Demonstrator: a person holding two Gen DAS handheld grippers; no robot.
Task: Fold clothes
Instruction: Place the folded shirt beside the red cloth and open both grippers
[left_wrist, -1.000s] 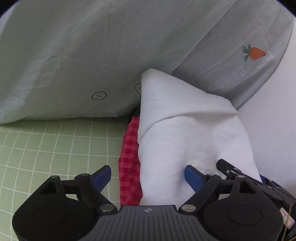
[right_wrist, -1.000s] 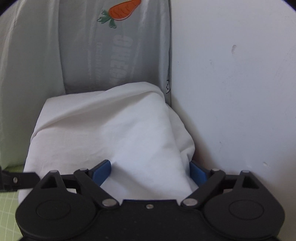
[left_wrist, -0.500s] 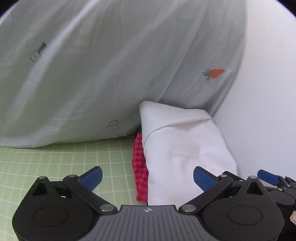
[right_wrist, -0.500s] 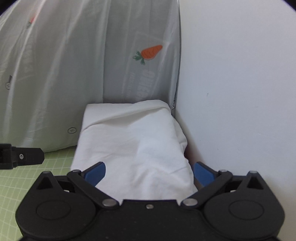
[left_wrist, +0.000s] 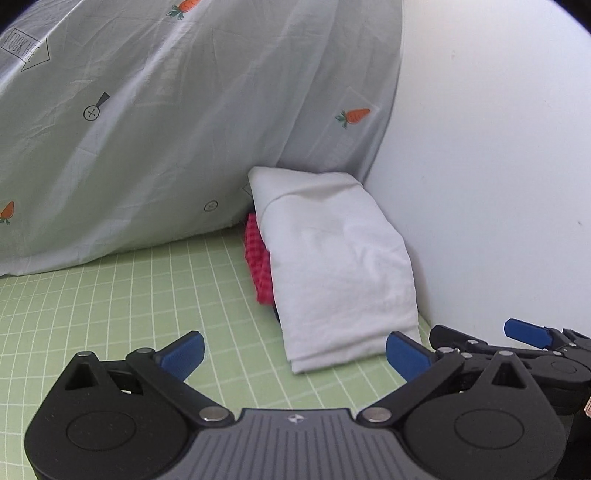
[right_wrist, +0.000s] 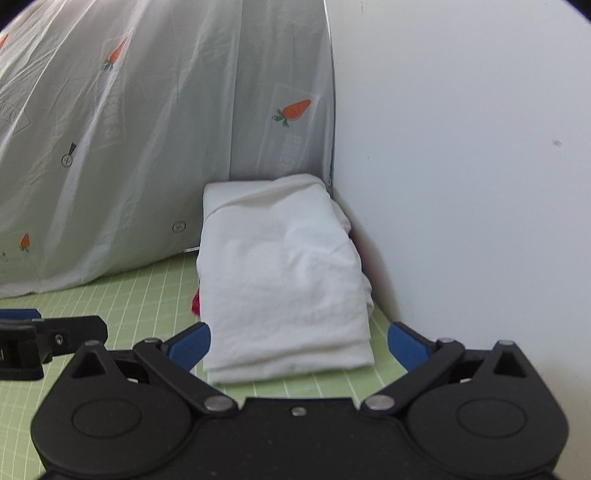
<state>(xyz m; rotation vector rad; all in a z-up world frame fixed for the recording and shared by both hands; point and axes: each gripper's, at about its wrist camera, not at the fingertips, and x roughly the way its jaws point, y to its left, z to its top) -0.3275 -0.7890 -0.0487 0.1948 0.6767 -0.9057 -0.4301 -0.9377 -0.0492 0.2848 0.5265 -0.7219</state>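
White folded garment (left_wrist: 334, 266) (right_wrist: 284, 280): on green grid mat (left_wrist: 129, 306) (right_wrist: 147, 291), long axis running away from cameras toward carrot-print sheet (left_wrist: 184, 129) (right_wrist: 147, 129), near folded edge facing tongs, right side against white wall (left_wrist: 480, 166) (right_wrist: 461, 166).
Red checked cloth (left_wrist: 258, 258) (right_wrist: 195, 304): beneath garment, mostly hidden, only left edge showing.
Left tongs (left_wrist: 293, 352): spread wide, empty.
Right tongs (right_wrist: 298, 341): spread wide, empty.
Since 1.0 s ago: both tongs drawn back from garment; more mat visible.

A green gridded mat (left_wrist: 110, 295) carries a folded white garment (right_wrist: 284, 280) atop seemingly red checked cloth (left_wrist: 258, 258).
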